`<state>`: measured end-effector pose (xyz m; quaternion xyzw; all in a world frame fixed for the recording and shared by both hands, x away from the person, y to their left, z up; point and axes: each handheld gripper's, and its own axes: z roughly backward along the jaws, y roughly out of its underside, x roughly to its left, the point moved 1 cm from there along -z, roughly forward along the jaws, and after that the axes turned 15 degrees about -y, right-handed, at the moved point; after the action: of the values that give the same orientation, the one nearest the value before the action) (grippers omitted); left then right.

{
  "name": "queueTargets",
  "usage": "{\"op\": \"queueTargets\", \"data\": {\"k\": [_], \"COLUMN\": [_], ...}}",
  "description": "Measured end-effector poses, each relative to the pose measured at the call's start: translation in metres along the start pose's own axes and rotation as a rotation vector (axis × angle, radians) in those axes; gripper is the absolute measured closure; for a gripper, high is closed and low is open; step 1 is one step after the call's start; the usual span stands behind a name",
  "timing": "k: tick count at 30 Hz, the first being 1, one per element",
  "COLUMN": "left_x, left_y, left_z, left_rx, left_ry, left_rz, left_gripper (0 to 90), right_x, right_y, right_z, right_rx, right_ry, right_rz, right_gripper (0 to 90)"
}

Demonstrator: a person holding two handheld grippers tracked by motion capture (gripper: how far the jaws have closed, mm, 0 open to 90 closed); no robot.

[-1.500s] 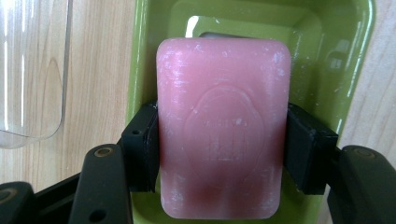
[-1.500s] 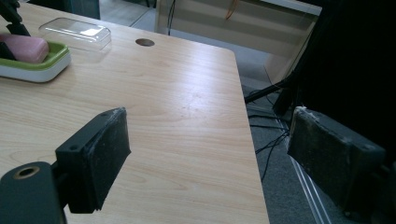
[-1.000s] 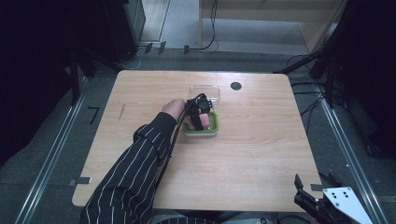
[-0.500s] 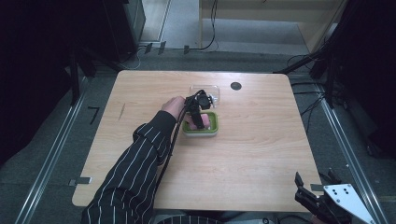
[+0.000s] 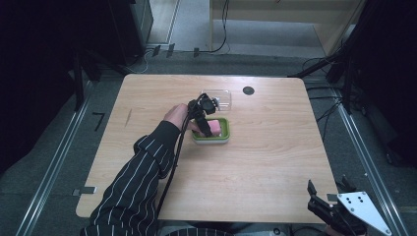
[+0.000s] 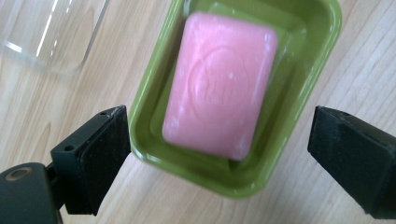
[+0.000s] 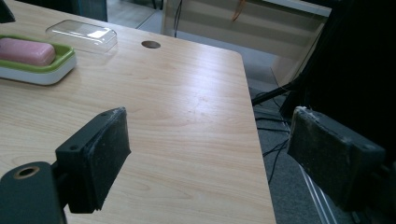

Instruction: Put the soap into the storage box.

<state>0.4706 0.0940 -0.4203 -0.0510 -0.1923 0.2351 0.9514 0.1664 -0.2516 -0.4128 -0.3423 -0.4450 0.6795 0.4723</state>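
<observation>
Item 1: pink soap bar (image 6: 221, 84). Rounded rectangle, matte and waxy, with a faint embossed round mark and pale scuffs at the edges. It lies flat in the soap dish (image 6: 322, 42), near bench centre, at 7 o'clock from the round hole (image 5: 248, 90).

Item 2: soap dish. Glossy green plastic tray, rounded corners, raised inner ledge, white base.

Item 3: clear lid (image 5: 220, 97). Transparent hard plastic, lying on the bench just beside the dish at its 12 o'clock.

Item 4: left tool (image 6: 219, 154). Jaws wide, having just been opening; the soap sits beyond them, free of the pads.

Item 5: right tool (image 7: 210, 154). Jaws wide, empty, at the bench's 5 o'clock corner.

Step, as judged: soap released into the dish. The next move likely calls for lifting clear, then a light grip on the slippery lid to cover the dish.

Bench (image 5: 275, 162): pale wood-grain laminate.
</observation>
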Motion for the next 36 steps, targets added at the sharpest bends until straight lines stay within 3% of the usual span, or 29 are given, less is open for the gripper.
{"op": "queueTargets", "data": {"k": [6, 15, 20, 36], "left_x": [-0.006, -0.014, -0.017, -0.03], "left_y": [0.013, 0.036, 0.053, 0.098], "left_z": [0.006, 0.02, 0.027, 0.037], "left_rx": [0.056, 0.07, 0.092, 0.138], "left_ry": [-0.004, -0.015, -0.027, -0.032], "left_rz": [0.026, 0.064, 0.105, 0.186], "left_gripper": [4.3, 3.9, 3.8, 3.1], "right_x": [0.003, 0.008, 0.01, 0.015], "right_y": [-0.002, -0.006, -0.008, -0.015], "right_z": [0.0, -0.005, -0.009, -0.024], "right_rx": [-0.011, -0.012, -0.015, -0.025], "right_ry": [-0.01, -0.024, -0.037, -0.088], "right_rz": [0.002, 0.019, 0.023, 0.044], "right_gripper": [13.2, 13.2, 13.1, 13.1]}}
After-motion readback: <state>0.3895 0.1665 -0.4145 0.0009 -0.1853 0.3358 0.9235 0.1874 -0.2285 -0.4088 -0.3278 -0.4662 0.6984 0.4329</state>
